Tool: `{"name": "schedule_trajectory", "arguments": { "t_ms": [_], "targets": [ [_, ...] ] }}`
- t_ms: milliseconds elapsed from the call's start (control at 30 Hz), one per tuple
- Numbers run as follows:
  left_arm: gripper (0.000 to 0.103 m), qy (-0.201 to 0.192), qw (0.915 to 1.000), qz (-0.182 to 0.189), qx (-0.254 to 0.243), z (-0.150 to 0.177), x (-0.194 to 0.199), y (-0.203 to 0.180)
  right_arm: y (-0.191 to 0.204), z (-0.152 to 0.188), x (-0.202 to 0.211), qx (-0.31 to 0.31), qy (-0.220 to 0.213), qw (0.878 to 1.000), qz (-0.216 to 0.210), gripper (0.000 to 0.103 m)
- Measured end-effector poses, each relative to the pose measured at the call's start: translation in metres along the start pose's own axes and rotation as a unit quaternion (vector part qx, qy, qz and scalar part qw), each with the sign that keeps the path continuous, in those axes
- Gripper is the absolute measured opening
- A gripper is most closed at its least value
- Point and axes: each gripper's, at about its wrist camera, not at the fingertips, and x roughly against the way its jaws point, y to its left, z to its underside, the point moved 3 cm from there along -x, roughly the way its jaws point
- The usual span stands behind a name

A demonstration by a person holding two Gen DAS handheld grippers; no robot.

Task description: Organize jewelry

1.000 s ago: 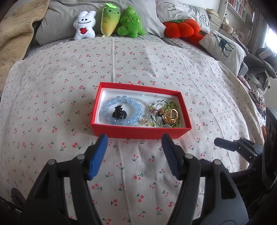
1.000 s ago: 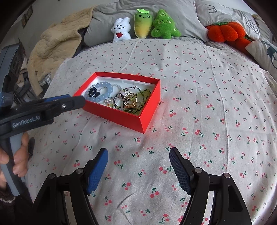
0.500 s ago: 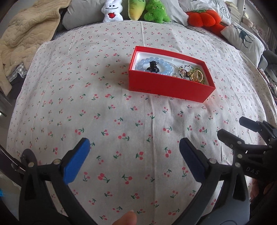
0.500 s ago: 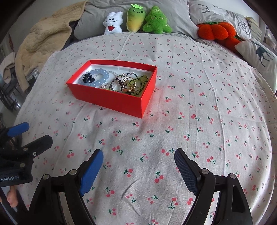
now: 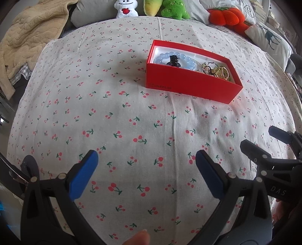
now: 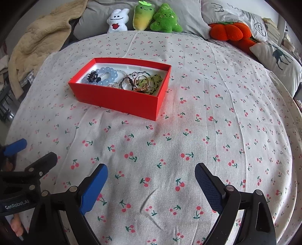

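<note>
Looks basically done imo: all the jewelry [image 6: 132,80] sits in the red box [image 6: 120,99] mid-bed, left gripper [image 5: 147,173] wide apart and empty, right gripper [image 6: 151,186] opening w/ nothing between.

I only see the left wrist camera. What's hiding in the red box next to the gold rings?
Observer: A green bead bracelet lies partly under the gold rings, at the right end of the red box.
Operator: Is my other claw holding anything?
Observer: No. The right claw is opening, with only the cherry sheet between its pads.
Operator: What's on the yellow toy's head?
Observer: The yellow plush has a green leaf tuft on top.
</note>
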Motion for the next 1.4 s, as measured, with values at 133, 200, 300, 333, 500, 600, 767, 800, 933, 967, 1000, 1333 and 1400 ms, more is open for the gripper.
{"name": "schedule_trajectory", "arguments": {
  "t_ms": [133,200,300,333,500,600,767,800,933,967,1000,1333,1400],
  "targets": [
    [0.102,0.001,1.0,-0.003,-0.002,0.0015,-0.0013,-0.0015,-0.0035,-0.0007,-0.0019,-0.004,0.001,1.0,0.002,0.095],
    [0.102,0.001,1.0,-0.004,-0.003,0.0016,-0.0014,-0.0023,-0.005,-0.0004,-0.0018,-0.006,0.001,1.0,0.002,0.095],
    [0.102,0.001,1.0,-0.003,-0.004,0.0016,-0.0016,-0.0029,-0.006,-0.0001,-0.001,-0.005,0.001,1.0,0.002,0.095],
    [0.102,0.001,1.0,-0.003,-0.004,0.0015,-0.0015,-0.0028,-0.0058,-0.0002,-0.0007,-0.005,0.0,1.0,0.003,0.095],
    [0.102,0.0,1.0,-0.004,-0.006,0.0016,-0.0009,-0.0043,-0.0047,0.0001,0.0009,-0.004,-0.002,1.0,0.003,0.095],
    [0.102,-0.001,1.0,-0.005,-0.005,0.0013,-0.0004,-0.004,-0.0046,0.0002,0.0012,-0.004,-0.002,1.0,0.004,0.095],
    [0.102,-0.002,1.0,-0.006,-0.004,0.0014,0.0004,-0.0039,-0.0048,0.0001,0.002,-0.005,-0.002,1.0,0.004,0.095],
    [0.102,-0.002,1.0,-0.006,-0.004,0.0013,0.0004,-0.0038,-0.0046,0.0001,0.0024,-0.005,-0.002,1.0,0.004,0.095],
    [0.102,-0.001,1.0,-0.007,-0.005,0.001,0.0003,-0.003,-0.0044,0.0001,0.0023,-0.005,-0.003,1.0,0.004,0.095],
    [0.102,-0.001,1.0,-0.007,-0.005,0.0009,0.0002,-0.0028,-0.0045,0.0002,0.002,-0.004,-0.003,1.0,0.004,0.095],
    [0.102,-0.001,1.0,-0.007,-0.004,0.001,0.0004,-0.0027,-0.0043,0.0002,0.0021,-0.004,-0.003,1.0,0.005,0.095],
    [0.102,-0.005,0.9999,-0.014,-0.006,0.0019,0.0013,-0.0027,-0.0045,0.0003,0.0031,-0.007,-0.004,1.0,0.006,0.095],
    [0.102,-0.006,0.9999,-0.015,-0.006,0.0016,0.0018,-0.0032,-0.0046,0.0002,0.0029,-0.006,-0.004,1.0,0.005,0.095]
  ]
}}
